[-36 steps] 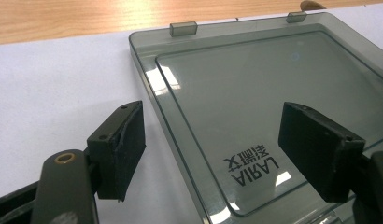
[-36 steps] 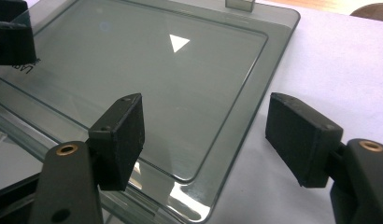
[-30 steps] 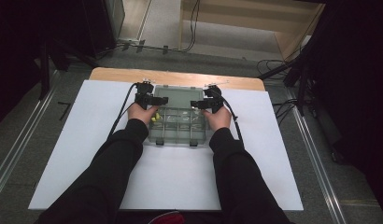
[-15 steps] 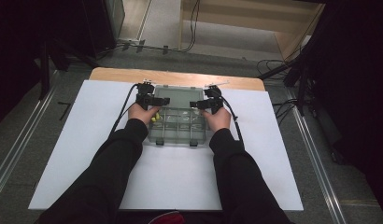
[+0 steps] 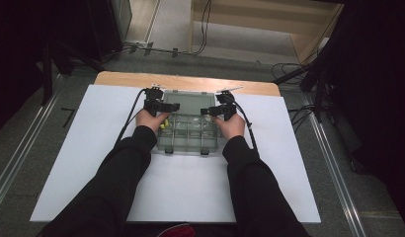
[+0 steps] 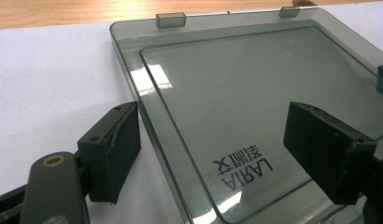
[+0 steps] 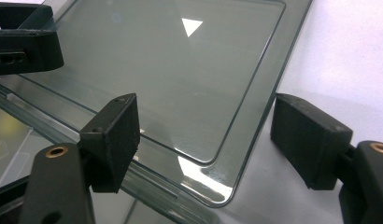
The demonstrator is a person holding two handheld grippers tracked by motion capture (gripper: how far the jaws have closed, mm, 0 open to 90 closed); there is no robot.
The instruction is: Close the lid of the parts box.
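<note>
You had the clear plastic organizer box (image 5: 186, 129) in the middle of the high view, sitting on the white sheet (image 5: 82, 148) that covered the wooden table (image 5: 121, 78), and its smoked lid (image 6: 255, 98) already lay folded back flat beyond the tray, toward the top of the frame. So the opening looked done to me; what was left, I would judge, was whatever you meant to do with the compartments. Your left gripper (image 6: 213, 149) had its jaws spread wide across the lid's left edge, having just finished opening, with one pad out over the white sheet and the other above the lid, neither pressing on it. Your right gripper (image 7: 203, 140) likewise stood open astride the lid's near right corner, with no pad pressing on the plastic. In the high view both grippers (image 5: 163, 105) (image 5: 218, 109) sat at the box's far corners. Something small and yellow (image 5: 163, 125) showed in a left compartment, too small to name, and your hands covered the end compartments. The printed lettering (image 6: 243, 165) on the lid read upside down from the left gripper view.
</note>
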